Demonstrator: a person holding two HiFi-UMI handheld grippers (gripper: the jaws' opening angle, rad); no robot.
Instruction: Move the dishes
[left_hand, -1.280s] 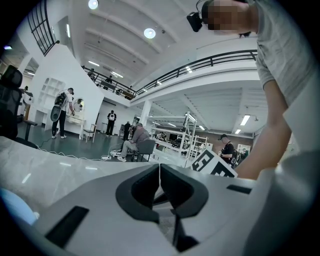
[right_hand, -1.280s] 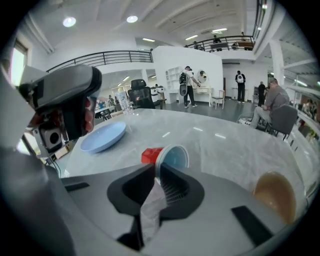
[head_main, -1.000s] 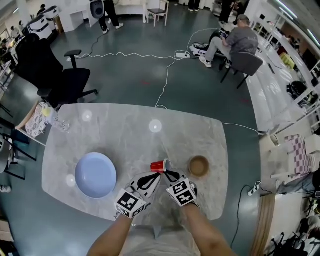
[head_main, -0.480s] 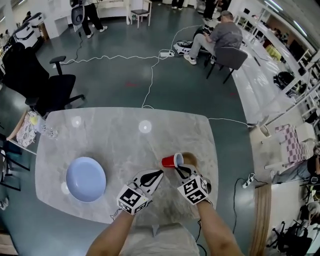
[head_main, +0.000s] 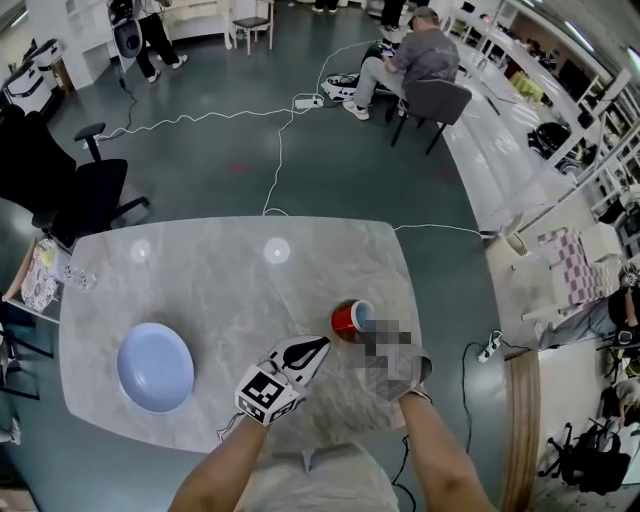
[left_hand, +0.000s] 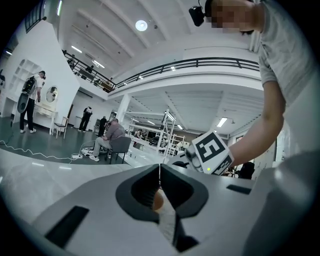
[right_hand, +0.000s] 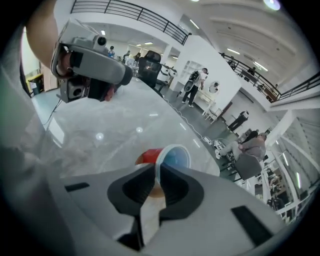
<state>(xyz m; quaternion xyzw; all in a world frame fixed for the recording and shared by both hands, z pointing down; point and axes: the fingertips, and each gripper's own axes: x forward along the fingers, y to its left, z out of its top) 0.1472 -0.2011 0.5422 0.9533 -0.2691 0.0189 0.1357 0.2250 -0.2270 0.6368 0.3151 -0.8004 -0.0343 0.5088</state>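
- Gripping the cup (head_main: 346, 319) by its rim, the right gripper (right_hand: 156, 170) is pinching the thin white lip, with its jaws standing only narrowly apart around it.
- The cup is showing a red outer wall, a white rim and a pale bluish inside. It is widening a little from base to mouth.
- It is lying tipped onto its side, so its long axis is running roughly level and across the head view from left to right.
- Its base is pointing left, toward the plate (head_main: 155, 367), and its open mouth is facing right, toward the hand holding it.
- In the right gripper view the mouth is turning toward the camera and the red base is pointing away over the marble.
- The cup is sitting over the right part of the table (head_main: 230, 290), toward the near edge and well apart from the plate. It is probably hanging just clear of the marble, though no view is showing the gap.
- The left gripper (head_main: 316, 347) is hovering just beside the cup on its near left side, its tips aiming at the cup and its jaws pressing together on nothing.
- The plate, round and pale blue, is lying flat on the left part of the table.
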